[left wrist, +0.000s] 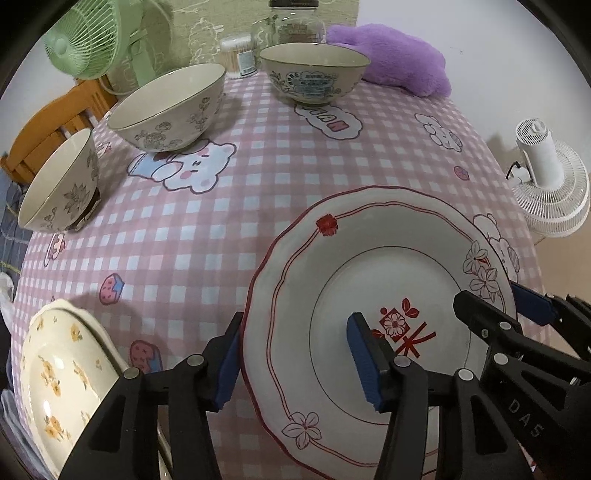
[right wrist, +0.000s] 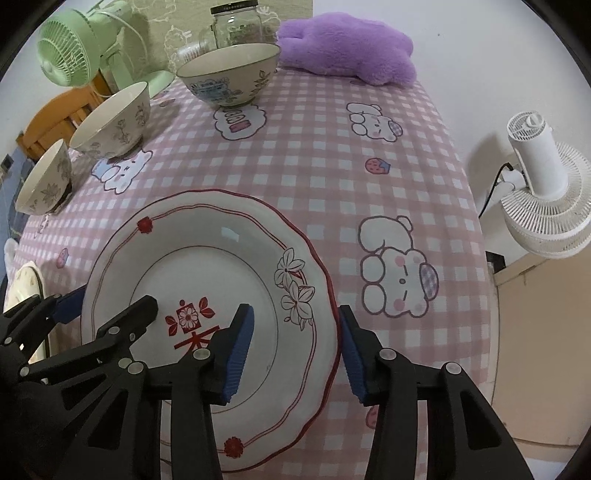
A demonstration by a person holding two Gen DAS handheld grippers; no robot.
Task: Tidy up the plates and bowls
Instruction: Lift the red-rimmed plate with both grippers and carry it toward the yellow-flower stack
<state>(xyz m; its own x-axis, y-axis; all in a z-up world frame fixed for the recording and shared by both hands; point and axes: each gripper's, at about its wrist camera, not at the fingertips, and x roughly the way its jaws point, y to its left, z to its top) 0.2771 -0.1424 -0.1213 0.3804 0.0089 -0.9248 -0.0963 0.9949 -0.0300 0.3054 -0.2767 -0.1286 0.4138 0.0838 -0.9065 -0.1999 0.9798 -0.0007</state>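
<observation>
A white scalloped plate (left wrist: 369, 229) with red trim and flower prints lies on the pink checked tablecloth (left wrist: 258, 177). My left gripper (left wrist: 295, 363) straddles its left rim, one blue pad outside the edge and one over the well, jaws open. My right gripper (right wrist: 297, 352) straddles the opposite rim of the plate (right wrist: 207, 221) the same way, also open. Each gripper shows in the other's view: the right gripper (left wrist: 506, 306) and the left gripper (right wrist: 107, 306). Three floral bowls (left wrist: 173, 107) (left wrist: 59, 184) (left wrist: 314, 72) stand along the far left and back. A cream plate (left wrist: 62, 373) with yellow flowers sits near left.
A green fan (left wrist: 88, 37), a glass jar (left wrist: 295, 22) and a cotton swab tub (left wrist: 238, 55) stand at the back. A purple plush (left wrist: 395, 59) lies back right. A white fan (right wrist: 546, 184) stands off the table's right edge, a wooden chair (left wrist: 48, 129) beyond the left.
</observation>
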